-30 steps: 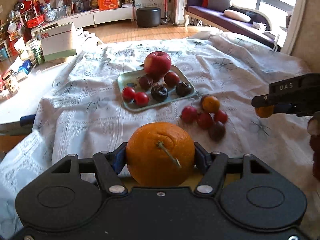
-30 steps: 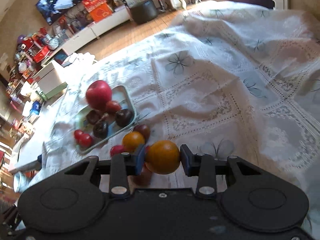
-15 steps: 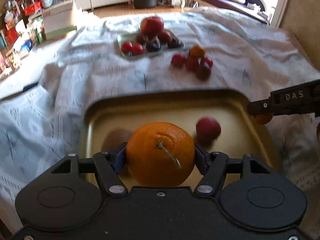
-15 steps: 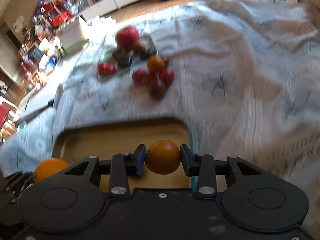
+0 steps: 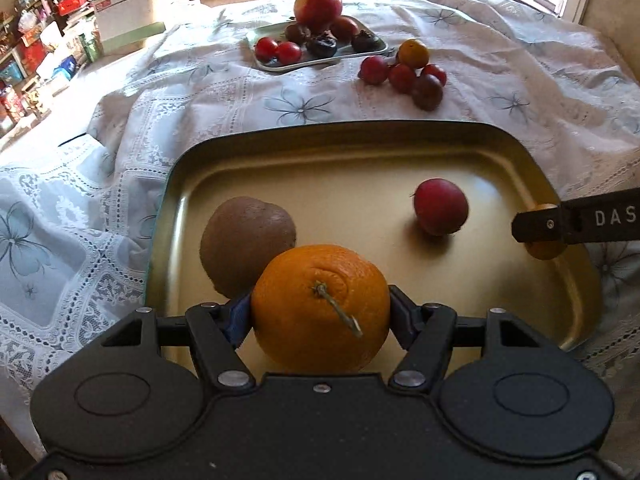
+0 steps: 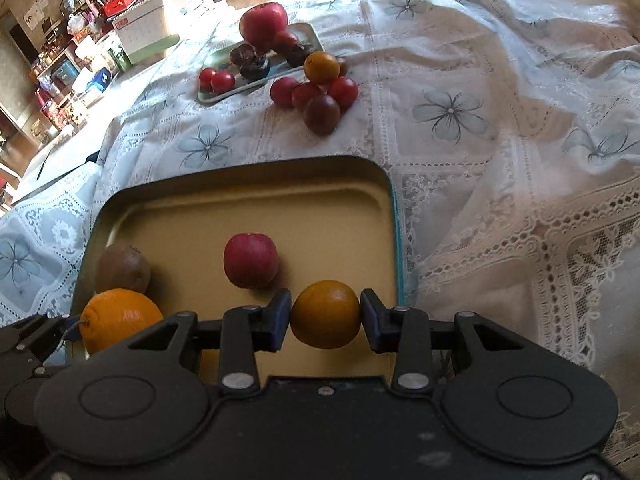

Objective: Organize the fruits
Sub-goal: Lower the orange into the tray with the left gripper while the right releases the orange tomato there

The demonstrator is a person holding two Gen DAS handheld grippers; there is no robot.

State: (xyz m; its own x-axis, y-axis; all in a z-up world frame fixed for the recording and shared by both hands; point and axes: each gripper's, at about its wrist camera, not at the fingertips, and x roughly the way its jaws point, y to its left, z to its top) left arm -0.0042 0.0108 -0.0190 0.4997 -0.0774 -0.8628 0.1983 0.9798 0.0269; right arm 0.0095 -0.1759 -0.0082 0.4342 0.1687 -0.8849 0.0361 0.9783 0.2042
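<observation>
My left gripper (image 5: 320,312) is shut on a large orange (image 5: 320,306) over the near side of a gold tray (image 5: 340,136). A brown kiwi (image 5: 246,244) and a red plum (image 5: 440,206) lie in the tray. My right gripper (image 6: 325,316) is shut on a small yellow-orange plum (image 6: 325,314) over the tray's (image 6: 240,178) near right part. The right gripper also shows at the right edge of the left wrist view (image 5: 540,236). The orange shows in the right wrist view (image 6: 118,318).
A small green plate (image 5: 272,66) with a red apple (image 5: 318,6) and several small fruits stands farther back. Several loose plums (image 5: 404,74) lie on the white lace tablecloth (image 5: 200,92) beside it. A white box (image 5: 128,16) and clutter stand at far left.
Both grippers pulled back from the far fruit toward the near gold tray, each carrying its fruit. They now hang lower over the tray, and the kiwi has come into full view.
</observation>
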